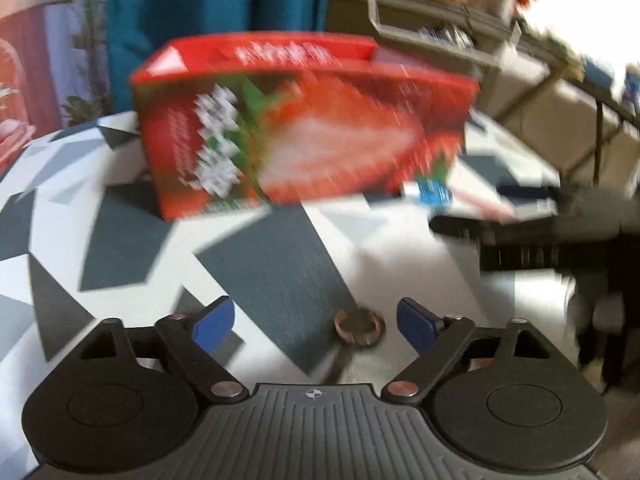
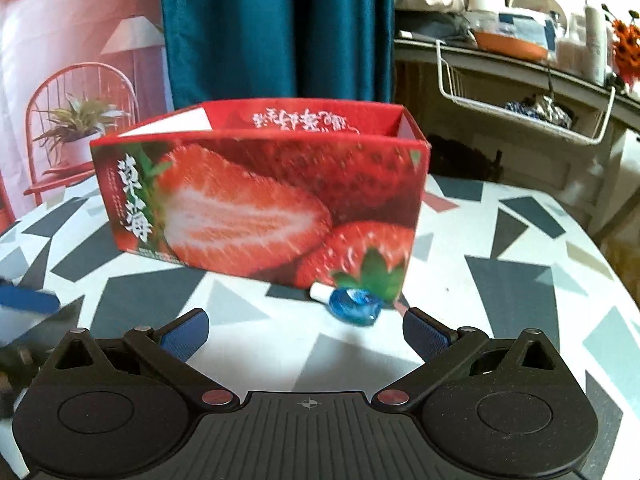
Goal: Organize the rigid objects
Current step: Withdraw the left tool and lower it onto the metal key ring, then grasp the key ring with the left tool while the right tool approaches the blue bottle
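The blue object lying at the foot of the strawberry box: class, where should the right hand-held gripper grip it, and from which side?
Grip the blue object across its rounded blue body, coming from above and the near side. The strawberry box blocks the far side, and the white stem points toward the box. The right hand-held gripper is already open.

- The left wrist view looks forward along the left claw (image 1: pixel 314 322), low over the patterned counter (image 1: pixel 120 248), facing the long printed side of the strawberry box (image 1: pixel 304 132) from near; the frame is smeared, so finer detail is uncertain.
- The right wrist view looks forward along the right claw (image 2: pixel 306 334), also low and near, facing the same long side of the strawberry box (image 2: pixel 260 204) almost squarely.
- Both views share the box, the counter (image 2: pixel 520 280), the teal curtain (image 1: pixel 216 8) (image 2: pixel 276 28) behind, and the cluttered shelf (image 2: pixel 520 68) to the right.
- The left view catches the right claw (image 1: pixel 480 228) at its right edge.
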Motion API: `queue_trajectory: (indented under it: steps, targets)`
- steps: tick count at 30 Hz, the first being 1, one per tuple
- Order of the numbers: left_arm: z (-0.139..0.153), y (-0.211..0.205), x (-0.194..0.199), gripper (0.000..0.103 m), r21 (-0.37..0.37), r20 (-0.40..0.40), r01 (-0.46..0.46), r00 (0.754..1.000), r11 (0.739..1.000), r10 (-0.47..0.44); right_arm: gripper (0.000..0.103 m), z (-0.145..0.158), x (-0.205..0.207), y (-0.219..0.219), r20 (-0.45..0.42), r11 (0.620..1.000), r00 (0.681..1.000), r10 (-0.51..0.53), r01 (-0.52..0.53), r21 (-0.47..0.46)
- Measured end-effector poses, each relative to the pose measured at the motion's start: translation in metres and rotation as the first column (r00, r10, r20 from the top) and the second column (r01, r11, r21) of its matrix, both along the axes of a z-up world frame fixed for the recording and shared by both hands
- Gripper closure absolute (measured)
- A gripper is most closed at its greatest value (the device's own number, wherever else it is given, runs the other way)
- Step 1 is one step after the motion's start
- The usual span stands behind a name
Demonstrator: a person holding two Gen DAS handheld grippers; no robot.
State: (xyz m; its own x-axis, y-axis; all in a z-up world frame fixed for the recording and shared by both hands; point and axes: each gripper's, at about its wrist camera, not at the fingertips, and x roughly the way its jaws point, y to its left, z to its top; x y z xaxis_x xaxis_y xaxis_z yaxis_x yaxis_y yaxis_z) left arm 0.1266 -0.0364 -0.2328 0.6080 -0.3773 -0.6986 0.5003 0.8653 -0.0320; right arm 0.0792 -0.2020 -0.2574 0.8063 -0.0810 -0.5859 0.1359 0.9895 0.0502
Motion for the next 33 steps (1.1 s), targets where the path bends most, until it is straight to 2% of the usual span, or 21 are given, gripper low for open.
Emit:
queue_trajectory:
  steps: [2,6,9,16,18,24,33]
  targets:
    - [-0.009,-0.009,-0.002,0.023,0.042,-0.010,0.033,0.999,0.999,-0.032,0.001,-0.002,0.000,-0.003,-0.002,1.000,1.000,-0.004,0.004,0.007]
    - [-0.018,-0.016,-0.005,0.027,0.084,0.000,0.063,0.998,0.995,-0.063,0.001,-0.007,0.002,-0.006,-0.008,1.000,1.000,-0.012,0.012,0.021]
    - [-0.020,-0.016,-0.006,0.028,0.086,0.020,0.068,0.997,0.994,-0.070,0.001,-0.010,0.002,-0.007,-0.014,1.000,1.000,-0.013,0.013,0.028]
    - [-0.021,-0.015,-0.005,0.037,0.071,0.061,0.061,0.996,0.996,-0.065,0.001,-0.016,0.004,-0.008,-0.030,0.999,0.999,-0.014,0.015,0.034]
    - [-0.021,-0.015,-0.005,0.042,0.070,0.068,0.063,0.995,0.996,-0.067,0.001,-0.017,0.005,-0.008,-0.032,0.999,0.999,-0.016,0.018,0.036]
    - [-0.020,-0.014,-0.003,0.067,0.062,0.092,0.057,0.994,0.996,-0.063,0.001,-0.018,0.006,-0.007,-0.039,0.999,0.999,-0.013,0.014,0.033]
    - [-0.020,-0.011,0.009,0.069,0.033,0.106,0.020,0.994,0.999,-0.024,0.001,-0.019,0.007,-0.006,-0.047,1.000,0.999,-0.009,0.011,0.027]
